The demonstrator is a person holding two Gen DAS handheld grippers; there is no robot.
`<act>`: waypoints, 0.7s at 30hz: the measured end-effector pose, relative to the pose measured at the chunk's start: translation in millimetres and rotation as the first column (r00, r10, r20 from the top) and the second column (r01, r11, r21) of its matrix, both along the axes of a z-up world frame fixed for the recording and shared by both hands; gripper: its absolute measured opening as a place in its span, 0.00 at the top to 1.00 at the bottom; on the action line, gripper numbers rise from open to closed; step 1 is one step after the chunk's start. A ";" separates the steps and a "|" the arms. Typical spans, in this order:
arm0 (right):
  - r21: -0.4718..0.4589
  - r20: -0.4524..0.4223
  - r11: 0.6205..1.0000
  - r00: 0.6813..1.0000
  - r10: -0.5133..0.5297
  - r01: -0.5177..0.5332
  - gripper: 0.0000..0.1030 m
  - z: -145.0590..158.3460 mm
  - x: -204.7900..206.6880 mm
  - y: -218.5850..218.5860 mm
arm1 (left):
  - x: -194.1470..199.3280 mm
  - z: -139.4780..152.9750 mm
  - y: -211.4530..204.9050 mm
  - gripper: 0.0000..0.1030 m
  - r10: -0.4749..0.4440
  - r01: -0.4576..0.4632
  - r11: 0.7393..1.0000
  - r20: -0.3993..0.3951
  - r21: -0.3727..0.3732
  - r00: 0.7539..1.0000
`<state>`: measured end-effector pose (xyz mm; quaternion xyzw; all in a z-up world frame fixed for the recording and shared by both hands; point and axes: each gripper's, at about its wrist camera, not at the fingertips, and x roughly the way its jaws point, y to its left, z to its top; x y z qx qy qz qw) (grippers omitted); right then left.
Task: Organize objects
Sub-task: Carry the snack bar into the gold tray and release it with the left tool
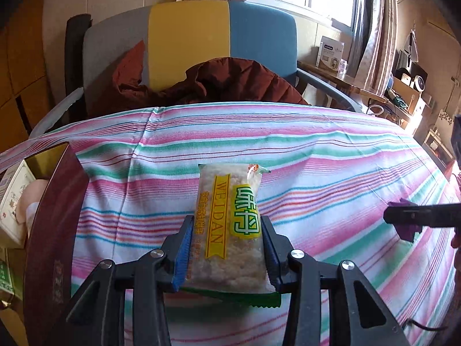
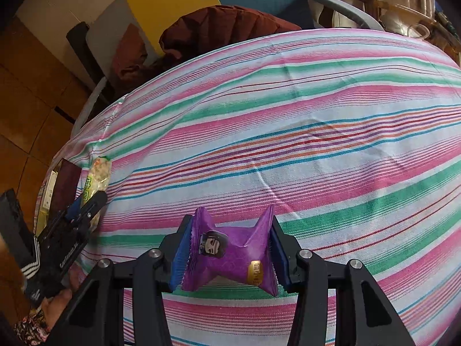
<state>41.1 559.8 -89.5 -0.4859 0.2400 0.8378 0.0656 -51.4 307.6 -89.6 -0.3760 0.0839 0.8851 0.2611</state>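
Box [image 1: 54, 225] first, over on the far left: dark maroon, open at the top, standing at the edge of the striped worktop [image 1: 317, 155] with some pale cartons beside it. My guess is that's where the snacks are headed, but nothing here confirms it.

Next along, the left gripper [image 1: 227, 250] has its jaws clamped on the rice cracker pack [image 1: 227, 210], pinching the long sides near the lower end so most of the packet pokes out forward. It looks lifted just off the cloth, though I can't tell for sure. That thing's going to be light but brittle inside. The clear film is slick, and squeezing harder would just crumble the crackers. Holding across the width like this seems sensible; the crimped end seal would be the safer spot if it starts sliding.

Over on the right, the right gripper [image 2: 230, 253] has its jaws closed on the purple snack packet [image 2: 230, 250], held above the cloth. The wrapper is buckled into a bow-tie shape between the pads, so it's soft, puffy and nearly weightless. Crinkly foil like that gives, so grabbing the middle works fine.
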 end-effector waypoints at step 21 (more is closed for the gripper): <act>0.048 -0.018 0.997 0.998 0.053 -0.052 0.51 0.3 -1.7 -18.5 | 56.1 63.0 -125.1 0.57 0.089 -0.089 0.971 0.009 0.220 0.996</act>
